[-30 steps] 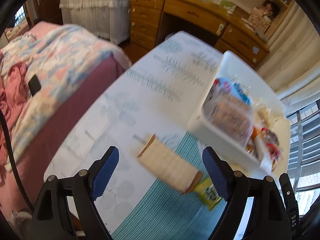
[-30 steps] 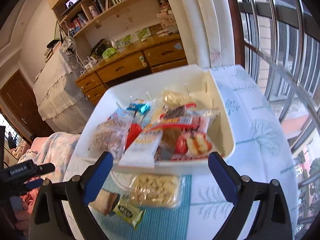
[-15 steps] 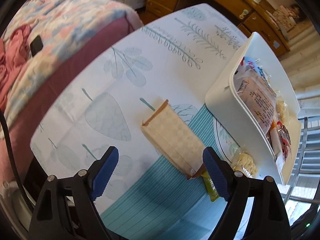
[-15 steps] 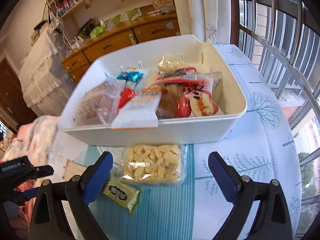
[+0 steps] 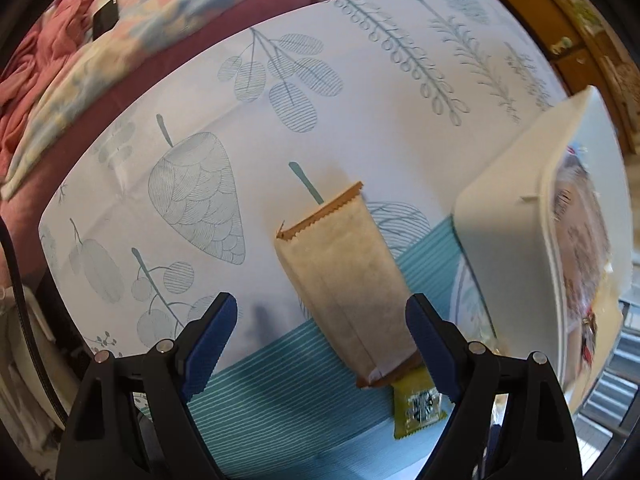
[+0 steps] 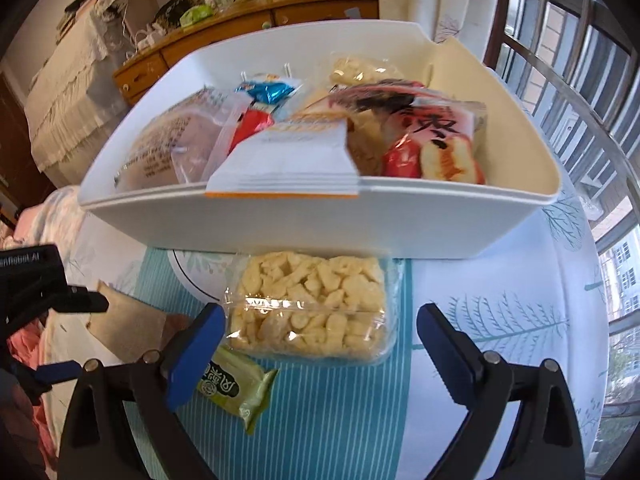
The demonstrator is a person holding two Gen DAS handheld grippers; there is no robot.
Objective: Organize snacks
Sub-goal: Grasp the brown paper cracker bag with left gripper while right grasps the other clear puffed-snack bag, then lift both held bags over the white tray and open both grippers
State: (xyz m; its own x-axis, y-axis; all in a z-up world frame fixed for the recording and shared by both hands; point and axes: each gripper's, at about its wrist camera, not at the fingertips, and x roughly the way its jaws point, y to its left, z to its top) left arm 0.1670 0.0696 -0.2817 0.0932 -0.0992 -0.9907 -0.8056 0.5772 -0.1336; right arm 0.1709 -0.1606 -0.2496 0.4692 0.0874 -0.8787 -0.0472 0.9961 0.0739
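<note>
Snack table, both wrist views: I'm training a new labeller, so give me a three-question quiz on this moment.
1. True or false: the tan paper packet lies inside the white bin.
2. Which loose snack lies between the right gripper's open jaws?
A. clear pack of pale puffed pieces
B. small green packet
C. tan paper packet
3. Fill in: the left gripper is ____, its jaws on either side of the tan paper packet without pressing it.

Key: 1 false; 2 A; 3 open
</note>
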